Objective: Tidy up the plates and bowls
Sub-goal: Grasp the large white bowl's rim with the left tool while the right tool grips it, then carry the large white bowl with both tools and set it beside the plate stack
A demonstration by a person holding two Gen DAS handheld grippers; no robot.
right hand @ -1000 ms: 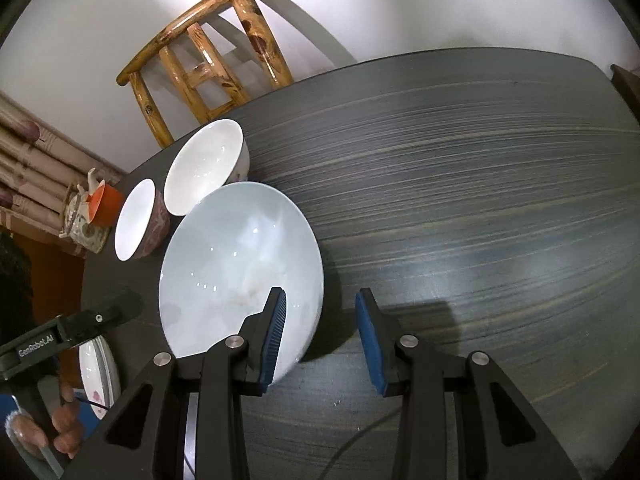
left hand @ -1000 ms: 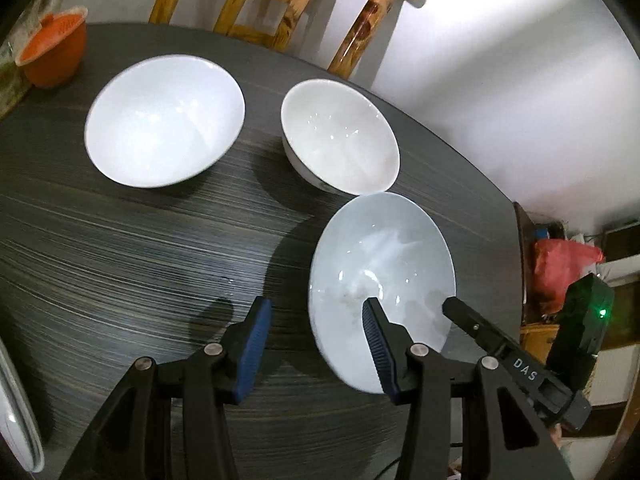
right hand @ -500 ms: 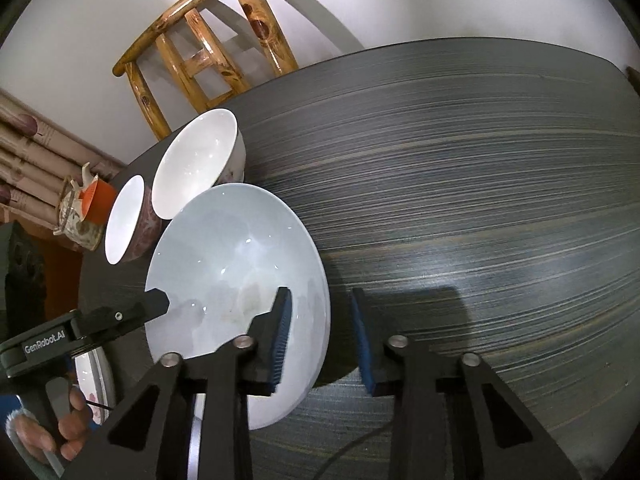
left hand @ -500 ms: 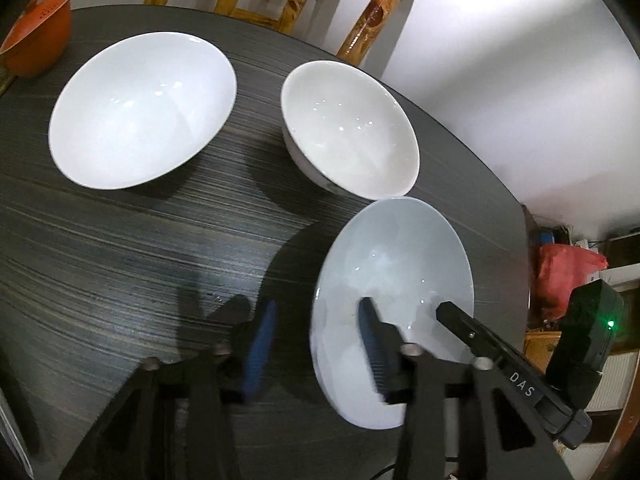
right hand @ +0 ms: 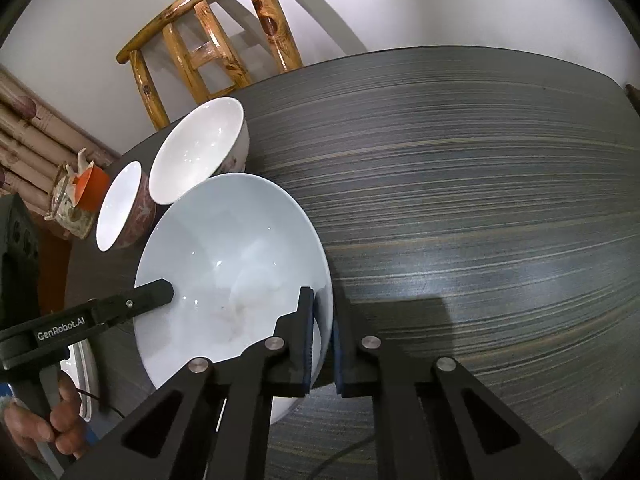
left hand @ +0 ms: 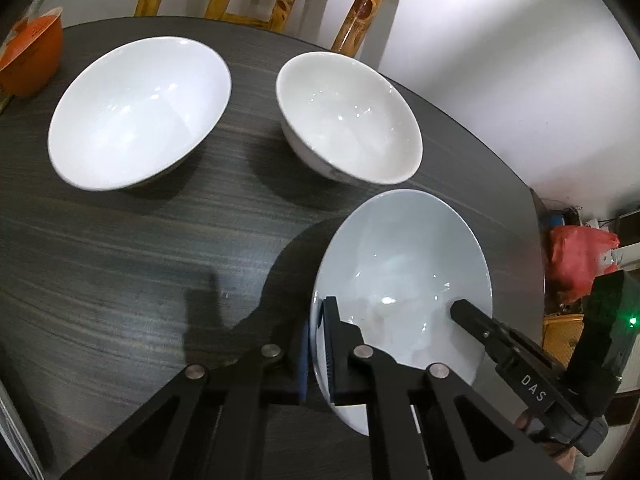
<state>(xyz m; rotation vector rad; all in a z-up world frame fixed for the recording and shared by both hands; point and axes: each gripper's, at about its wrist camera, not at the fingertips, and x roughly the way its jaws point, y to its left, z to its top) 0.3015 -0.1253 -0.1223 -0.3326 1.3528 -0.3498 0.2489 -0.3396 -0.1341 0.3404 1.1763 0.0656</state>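
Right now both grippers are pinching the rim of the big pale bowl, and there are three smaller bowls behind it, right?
Almost. The left gripper and right gripper do pinch the big pale bowl, but the left wrist view shows only two smaller bowls behind it.

left gripper (left hand: 316, 344) and right gripper (right hand: 322, 336) now clamped on plate (left hand: 404, 276) rim

The orange ceramic cup (left hand: 30, 56) is cut off by the left wrist view's left edge. The pale blue bowl's (right hand: 224, 264) near rim is hidden behind black gripper linkages, and the white oblong dish (right hand: 82, 376) is largely covered.
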